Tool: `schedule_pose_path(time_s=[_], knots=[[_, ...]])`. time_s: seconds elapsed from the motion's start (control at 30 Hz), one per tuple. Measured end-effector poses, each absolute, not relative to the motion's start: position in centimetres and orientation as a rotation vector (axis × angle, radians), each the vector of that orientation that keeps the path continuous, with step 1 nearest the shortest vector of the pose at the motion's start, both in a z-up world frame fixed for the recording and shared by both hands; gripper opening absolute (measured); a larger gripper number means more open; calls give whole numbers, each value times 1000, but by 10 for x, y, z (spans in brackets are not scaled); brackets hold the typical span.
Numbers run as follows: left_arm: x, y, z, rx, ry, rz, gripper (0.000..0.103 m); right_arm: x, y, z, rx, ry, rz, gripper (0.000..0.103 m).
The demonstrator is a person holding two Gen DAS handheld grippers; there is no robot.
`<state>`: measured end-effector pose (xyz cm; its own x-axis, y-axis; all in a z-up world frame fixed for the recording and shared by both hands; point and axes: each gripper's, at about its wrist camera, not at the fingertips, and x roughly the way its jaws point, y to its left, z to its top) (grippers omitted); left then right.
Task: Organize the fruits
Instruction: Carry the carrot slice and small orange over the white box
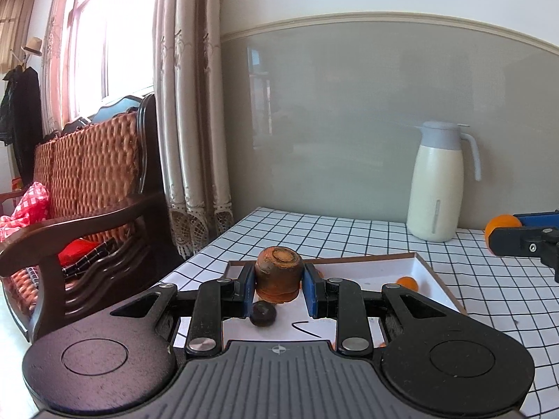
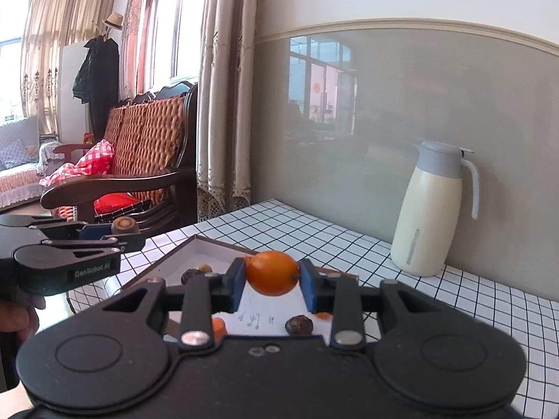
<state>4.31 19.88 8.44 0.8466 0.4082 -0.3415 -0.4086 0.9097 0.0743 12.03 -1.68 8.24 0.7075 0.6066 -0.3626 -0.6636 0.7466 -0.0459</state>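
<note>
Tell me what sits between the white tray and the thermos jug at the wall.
Nothing: in both wrist views only bare checkered tablecloth lies between the tray and the jug; the fruits are in the tray or held in the jaws.

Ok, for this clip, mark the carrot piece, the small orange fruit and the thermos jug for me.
carrot piece (image 1: 278, 274), left wrist view, on its brown side between the blue pads.
small orange fruit (image 2: 272, 273), right wrist view, middle of its skin.
thermos jug (image 2: 428, 223), right wrist view, on the cream body.
</note>
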Motion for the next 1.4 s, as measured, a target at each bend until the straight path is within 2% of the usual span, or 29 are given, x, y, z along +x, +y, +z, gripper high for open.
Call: schedule_pose_path(time_s=[1.4], knots=[[127, 259, 51, -22, 439, 488, 29, 228, 33, 49, -184, 439, 677, 25]])
